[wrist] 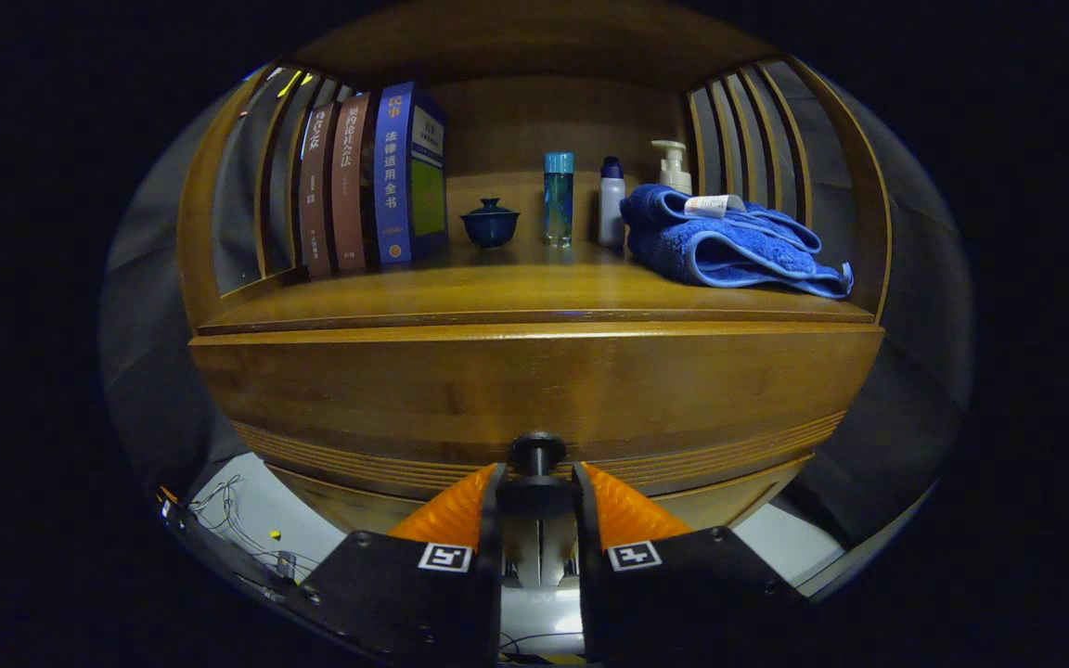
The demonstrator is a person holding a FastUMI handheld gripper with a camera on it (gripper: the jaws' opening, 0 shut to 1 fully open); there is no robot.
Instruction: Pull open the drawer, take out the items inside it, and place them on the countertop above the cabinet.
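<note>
A wooden cabinet fills the view. Its drawer front is a wide plain panel with a small dark round knob at the lower middle. My gripper is right at the knob, with both fingers closed against its sides. The drawer looks flush with the cabinet, and its inside is hidden. Above the drawer runs the countertop, a bare wooden shelf surface just beyond the fingers.
On the countertop stand three books at the back left, a small blue lidded cup, a blue bottle, a white bottle, a pump bottle and a folded blue towel at the right. Slatted wooden sides enclose the shelf.
</note>
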